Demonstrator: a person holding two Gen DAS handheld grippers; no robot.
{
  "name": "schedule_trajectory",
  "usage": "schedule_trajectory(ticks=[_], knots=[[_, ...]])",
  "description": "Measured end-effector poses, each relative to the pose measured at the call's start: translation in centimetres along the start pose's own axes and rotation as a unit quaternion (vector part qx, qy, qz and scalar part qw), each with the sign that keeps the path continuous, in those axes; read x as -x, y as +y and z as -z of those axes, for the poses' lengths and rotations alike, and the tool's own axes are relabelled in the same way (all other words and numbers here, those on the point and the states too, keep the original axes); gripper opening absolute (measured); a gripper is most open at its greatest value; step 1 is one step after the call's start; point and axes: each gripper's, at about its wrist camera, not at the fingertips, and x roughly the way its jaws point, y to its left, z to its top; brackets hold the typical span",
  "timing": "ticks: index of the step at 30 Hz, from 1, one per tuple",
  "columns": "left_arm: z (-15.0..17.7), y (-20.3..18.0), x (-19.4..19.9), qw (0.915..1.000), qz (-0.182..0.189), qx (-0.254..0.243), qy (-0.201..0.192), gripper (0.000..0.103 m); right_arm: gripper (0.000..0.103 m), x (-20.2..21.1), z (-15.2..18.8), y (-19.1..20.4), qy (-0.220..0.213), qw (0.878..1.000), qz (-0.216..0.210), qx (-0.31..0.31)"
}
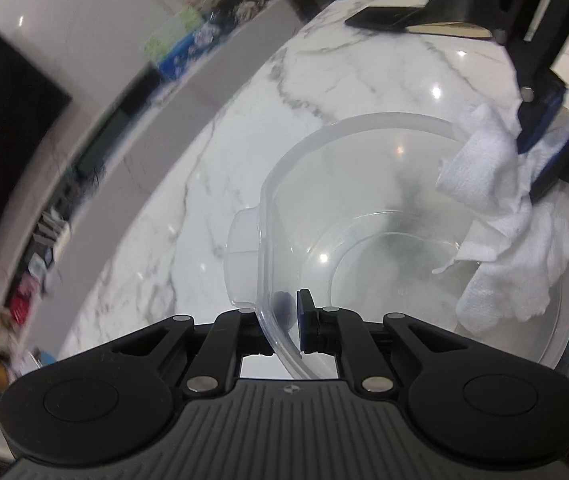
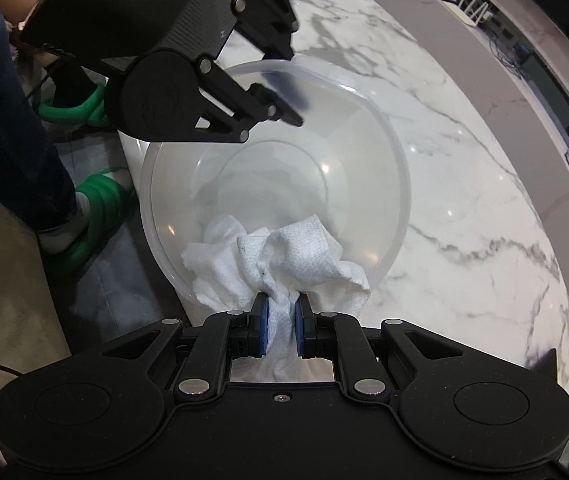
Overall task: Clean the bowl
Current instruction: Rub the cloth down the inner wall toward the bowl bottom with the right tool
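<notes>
The clear bowl (image 2: 276,184) sits on the marble tabletop (image 2: 464,200) at centre frame. The left hand-held gripper (image 1: 292,312) is clamped on its rim at the lower middle, while the right hand-held gripper (image 2: 280,320) is clamped on a white cloth (image 2: 280,256) pressed inside. Wiping well probably means sweeping the cloth around the wall with the rim held steady.

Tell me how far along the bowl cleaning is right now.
Done: the left gripper is clamped on the clear bowl at its rim, steadying it on the marble counter, and the right gripper has pinched a white paper towel. In hand: the towel is bunched against the bowl's inner wall. Left: working around the rest of the inside; no dirt is visible to judge by.
</notes>
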Motion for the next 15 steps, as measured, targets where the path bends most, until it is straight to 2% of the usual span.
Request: schedule_trajectory(ticks=[6,11,15], knots=[[-0.1,-2.2,1.2,0.9977,-0.051,-0.041,-0.016,0.008,0.011,-0.3,0.4,-0.1,-0.007,1.0,-0.015,-0.005],[-0.7,-3.4,1.2,0.9956,-0.073,-0.055,-0.018,0.008,0.011,-0.7,0.7,0.4,-0.004,1.0,-0.01,-0.003],[-0.9,-3.5,1.1,0.9952,-0.077,-0.058,-0.019,0.008,0.011,-0.9,0.7,0.7,0.0,1.0,-0.008,0.001]])
